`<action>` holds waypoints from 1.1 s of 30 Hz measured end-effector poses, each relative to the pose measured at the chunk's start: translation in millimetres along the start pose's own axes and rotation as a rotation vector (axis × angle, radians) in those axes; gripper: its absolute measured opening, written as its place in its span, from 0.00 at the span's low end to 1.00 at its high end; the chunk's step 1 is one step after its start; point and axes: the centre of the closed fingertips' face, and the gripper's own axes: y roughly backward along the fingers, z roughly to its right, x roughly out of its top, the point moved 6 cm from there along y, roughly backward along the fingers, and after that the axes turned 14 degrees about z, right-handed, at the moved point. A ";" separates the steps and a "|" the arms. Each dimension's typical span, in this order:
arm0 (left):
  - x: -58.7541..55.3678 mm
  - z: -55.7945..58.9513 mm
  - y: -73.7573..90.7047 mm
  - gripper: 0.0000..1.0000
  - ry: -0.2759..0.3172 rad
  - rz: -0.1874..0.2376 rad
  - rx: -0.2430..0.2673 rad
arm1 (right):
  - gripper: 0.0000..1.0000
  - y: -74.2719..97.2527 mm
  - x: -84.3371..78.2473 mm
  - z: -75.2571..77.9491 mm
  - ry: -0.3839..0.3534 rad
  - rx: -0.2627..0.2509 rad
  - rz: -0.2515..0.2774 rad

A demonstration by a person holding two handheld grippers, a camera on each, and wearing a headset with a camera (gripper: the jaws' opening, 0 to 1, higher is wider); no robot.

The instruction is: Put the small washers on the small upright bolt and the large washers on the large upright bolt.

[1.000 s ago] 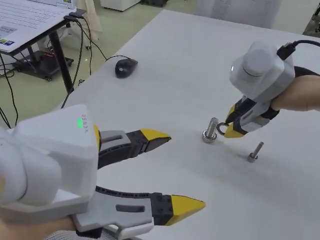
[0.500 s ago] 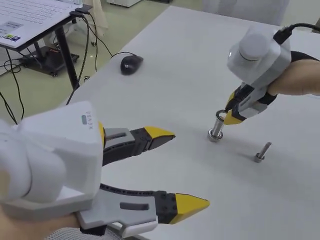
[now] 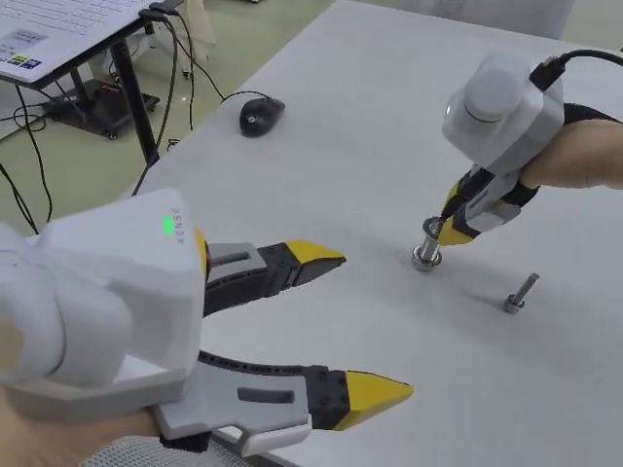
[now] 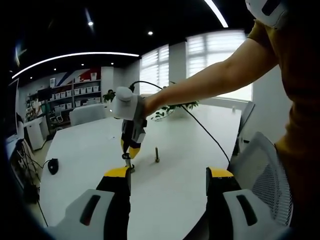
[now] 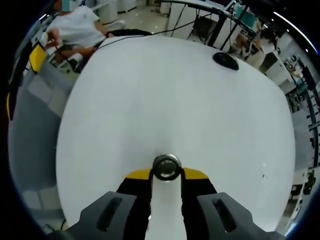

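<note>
In the head view I look down on a white bench (image 3: 370, 107). A black mouse (image 3: 261, 115) lies near its far left edge, and a laptop (image 3: 49, 29) sits on a stand beside the bench, over a pale floor. My left tool (image 3: 365, 323) is in the foreground, spread wide and holding nothing. My right tool (image 3: 446, 230) pinches a large washer (image 3: 431, 230) at the top of the large bolt (image 3: 425, 256), which stands upright on the bench. The small bolt (image 3: 519, 294) stands apart to its right.

The left gripper view shows an office with shelves, tall windows and strip lights. Beyond my spread tips, the right tool points down onto the large bolt (image 4: 129, 165), and the small bolt (image 4: 157, 155) is near it.

In the right gripper view I see the bench from above. The washer (image 5: 166, 167) sits between the yellow tips and touches both. I cannot tell whether it is around the shaft.
</note>
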 end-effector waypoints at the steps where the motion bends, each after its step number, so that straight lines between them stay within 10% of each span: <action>1: -0.2 -0.3 -0.1 0.60 0.001 -0.001 0.000 | 0.22 -1.7 -1.1 0.1 0.006 0.000 -0.003; 33: -7.4 -7.5 -6.1 0.60 0.019 -0.025 -0.012 | 0.24 -26.2 -25.4 -5.3 -0.042 0.002 0.073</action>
